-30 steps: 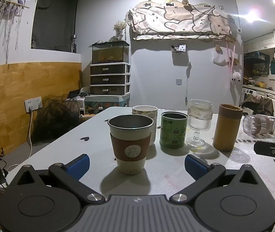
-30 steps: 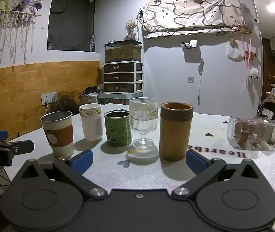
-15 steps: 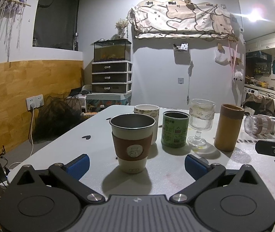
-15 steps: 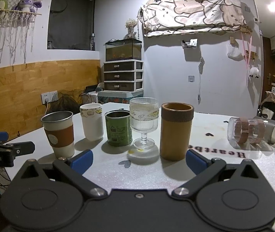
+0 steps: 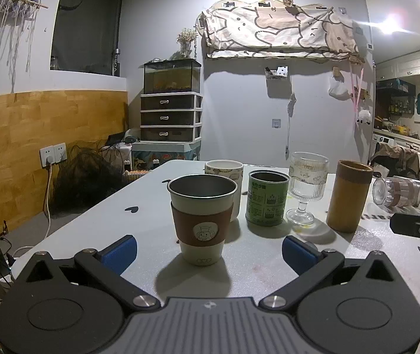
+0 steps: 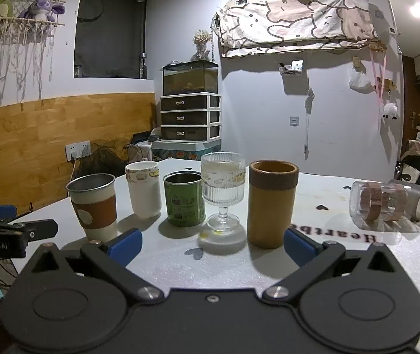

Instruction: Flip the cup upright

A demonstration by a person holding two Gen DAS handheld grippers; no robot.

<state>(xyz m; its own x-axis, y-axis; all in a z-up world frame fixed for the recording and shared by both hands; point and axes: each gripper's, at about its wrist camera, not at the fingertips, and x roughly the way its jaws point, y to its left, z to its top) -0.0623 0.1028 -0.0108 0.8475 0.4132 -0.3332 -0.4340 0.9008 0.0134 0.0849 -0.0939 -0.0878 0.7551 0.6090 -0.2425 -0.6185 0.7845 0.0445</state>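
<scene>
- Left gripper (image 5: 209, 249) spread wide, empty; right gripper (image 6: 213, 244) likewise. "GenRobot.AI" is printed on the left gripper's side.
- Upright row: sleeved steel cup (image 5: 202, 218), white cup (image 6: 143, 188), green tin (image 6: 184, 202) bearing Chinese text, ribbed goblet (image 6: 223, 188), brown tumbler (image 6: 272, 203).
- "Heartbe…" is printed upside-down on the table (image 6: 328, 253).
- Far right, a clear glass cup (image 6: 381, 200) lies on its side.

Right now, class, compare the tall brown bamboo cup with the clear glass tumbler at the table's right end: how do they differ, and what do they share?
Pose: the tall brown bamboo cup stands upright, mouth up; the clear glass tumbler lies on its side.
Material: the bamboo cup is opaque brown with a darker rim band; the tumbler is see-through, with brown bands around it.
Place: the bamboo cup ends the row of standing cups; the tumbler lies apart, further right.
Shared: both are cylindrical, rest on the white table, and are in neither hand-held gripper.
</scene>
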